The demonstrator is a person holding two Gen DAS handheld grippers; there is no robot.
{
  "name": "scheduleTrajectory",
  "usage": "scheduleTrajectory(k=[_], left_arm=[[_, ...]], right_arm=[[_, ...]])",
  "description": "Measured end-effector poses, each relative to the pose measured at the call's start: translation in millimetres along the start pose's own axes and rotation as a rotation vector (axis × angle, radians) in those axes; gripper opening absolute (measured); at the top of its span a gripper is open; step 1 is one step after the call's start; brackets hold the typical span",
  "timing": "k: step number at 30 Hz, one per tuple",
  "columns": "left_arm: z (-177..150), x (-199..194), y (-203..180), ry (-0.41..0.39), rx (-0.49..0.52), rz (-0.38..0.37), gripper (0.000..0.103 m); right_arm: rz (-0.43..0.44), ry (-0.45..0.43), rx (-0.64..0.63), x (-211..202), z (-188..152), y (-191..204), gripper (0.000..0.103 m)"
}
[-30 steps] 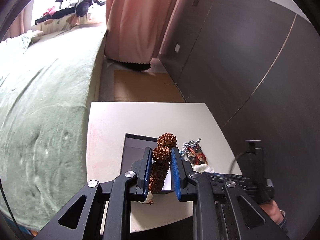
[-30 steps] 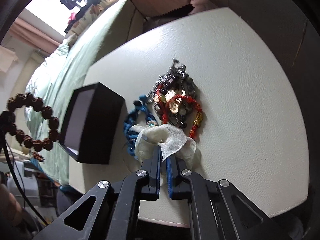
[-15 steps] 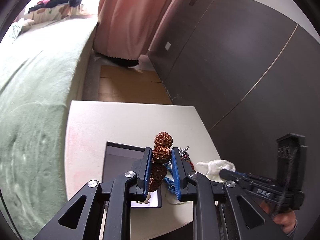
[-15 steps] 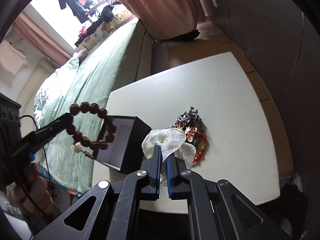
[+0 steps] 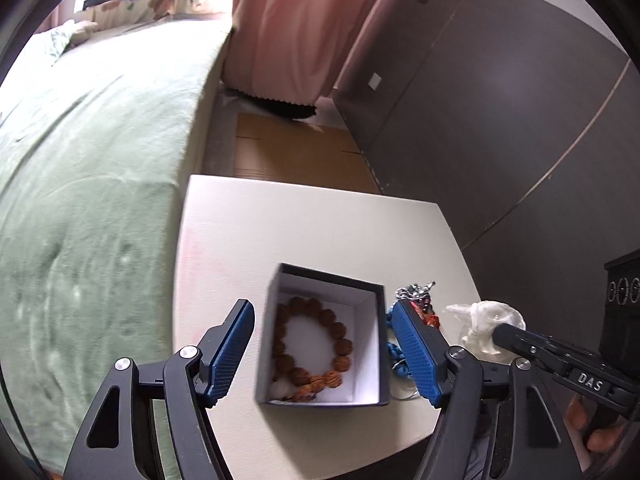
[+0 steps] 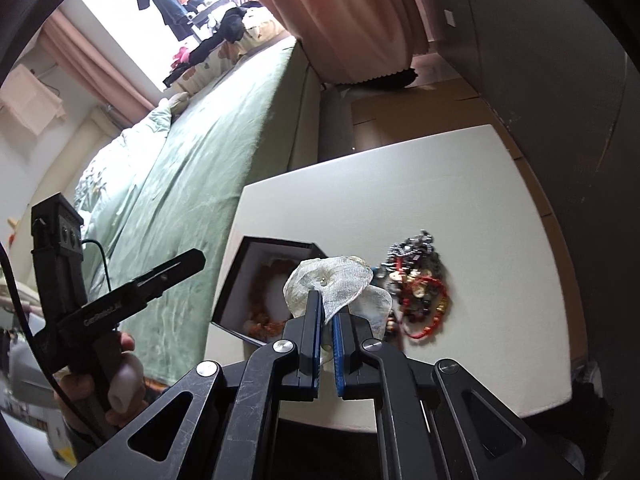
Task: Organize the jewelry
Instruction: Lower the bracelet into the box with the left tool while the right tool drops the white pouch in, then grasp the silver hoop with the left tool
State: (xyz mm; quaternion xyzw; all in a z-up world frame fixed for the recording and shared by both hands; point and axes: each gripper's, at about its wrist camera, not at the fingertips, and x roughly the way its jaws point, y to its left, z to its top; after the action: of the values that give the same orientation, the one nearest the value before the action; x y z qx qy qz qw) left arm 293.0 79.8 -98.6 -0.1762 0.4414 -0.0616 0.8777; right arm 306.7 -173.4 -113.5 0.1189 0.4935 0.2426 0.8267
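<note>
A brown bead bracelet (image 5: 316,348) lies inside the open dark box (image 5: 382,336) with a white lining, on the white table (image 5: 304,224). My left gripper (image 5: 322,344) is open and empty, its blue pads on either side of the box, above it. My right gripper (image 6: 327,312) is shut on a white sheer pouch (image 6: 332,284), held above the table next to the box (image 6: 240,276); the pouch also shows in the left wrist view (image 5: 480,324). A pile of red, silver and dark jewelry (image 6: 420,280) lies right of the box, with a blue piece (image 5: 396,354).
A bed with a green cover (image 5: 80,184) runs along the table's left side. A dark panelled wall (image 5: 520,120) stands at the right. A pink curtain (image 5: 296,24) hangs beyond the table, over a wooden floor (image 5: 296,152).
My left gripper opened and dropped the brown bracelet into the box. My right gripper lifted the white pouch off the table and away from the jewelry pile.
</note>
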Motion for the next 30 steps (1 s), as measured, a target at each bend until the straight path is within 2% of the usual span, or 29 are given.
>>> scheduleTrajectory(k=[7,11,13,14,15,19,23,27,30], left_arm=[[-1.7,-21.7,25.2,-0.024,-0.021,0.054,0.072],[-3.8,-33.6,37.6,-0.041,-0.033,0.076,0.072],[-4.4,-38.1,41.7,-0.045,-0.043,0.086,0.072],[-4.6,-40.0,42.6,-0.048,-0.048,0.091,0.072],[-4.8,-41.2,42.7,-0.051,-0.05,0.094,0.072],[-6.6,-41.2,35.7,-0.045,-0.039,0.089,0.072],[-9.7,-34.4,18.7,-0.033,-0.007,0.062,0.072],[-13.5,-24.3,-4.8,-0.011,0.037,0.024,0.072],[-15.7,-16.0,-22.6,0.007,0.072,0.02,0.072]], right_arm=[[0.068,0.009,-0.02,19.4,6.4,31.6,0.007],[0.202,-0.011,-0.005,29.5,12.3,45.8,0.009],[0.205,0.01,0.008,40.4,15.4,49.8,0.037],[0.193,0.022,0.021,44.4,15.6,49.5,0.058],[0.192,0.012,0.032,44.4,14.7,48.1,0.061],[0.193,-0.001,0.036,35.0,7.8,39.1,0.062],[0.15,-0.026,0.07,16.9,-3.6,17.3,0.062],[0.102,-0.061,0.116,-4.5,-13.7,-12.4,0.071],[0.078,-0.077,0.141,-18.1,-19.7,-30.5,0.071]])
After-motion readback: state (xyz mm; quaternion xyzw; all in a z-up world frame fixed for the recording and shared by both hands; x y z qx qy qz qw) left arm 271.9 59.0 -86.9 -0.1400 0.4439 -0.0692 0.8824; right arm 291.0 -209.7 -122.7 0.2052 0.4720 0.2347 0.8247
